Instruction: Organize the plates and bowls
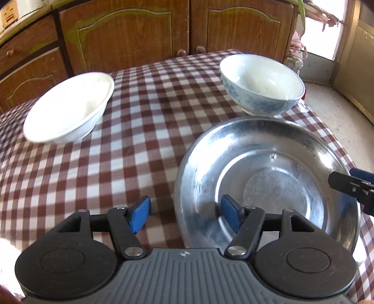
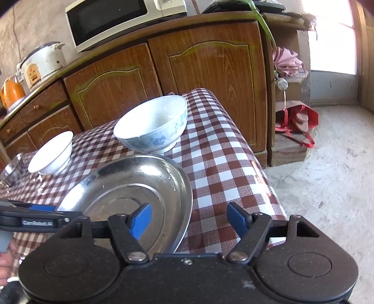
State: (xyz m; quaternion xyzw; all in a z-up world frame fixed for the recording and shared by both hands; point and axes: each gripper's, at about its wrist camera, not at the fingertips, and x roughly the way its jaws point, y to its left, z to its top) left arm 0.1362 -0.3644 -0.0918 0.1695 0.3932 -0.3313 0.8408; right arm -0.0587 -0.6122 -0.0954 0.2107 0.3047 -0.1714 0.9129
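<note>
A shiny steel plate (image 1: 268,163) (image 2: 121,184) lies on the checked tablecloth (image 1: 140,152) near its right edge. My left gripper (image 1: 185,216) is open and straddles the plate's left rim, one blue pad over the cloth and the other over the plate. My right gripper (image 2: 188,219) is open astride the plate's right rim, its tip also visible in the left wrist view. Neither gripper's pads press on the metal. Behind the plate stands a blue-patterned bowl (image 1: 261,86) (image 2: 152,124). A plain white bowl (image 1: 70,107) (image 2: 51,152) sits at the far left.
Wooden cabinets (image 2: 205,77) stand close behind the table, carrying a microwave (image 2: 112,21), a rice cooker (image 2: 44,63) and an orange kettle (image 2: 11,91). The table's right edge drops to a concrete floor (image 2: 327,175). A red bag (image 2: 299,121) lies by the cabinet. A glass item (image 2: 11,168) sits far left.
</note>
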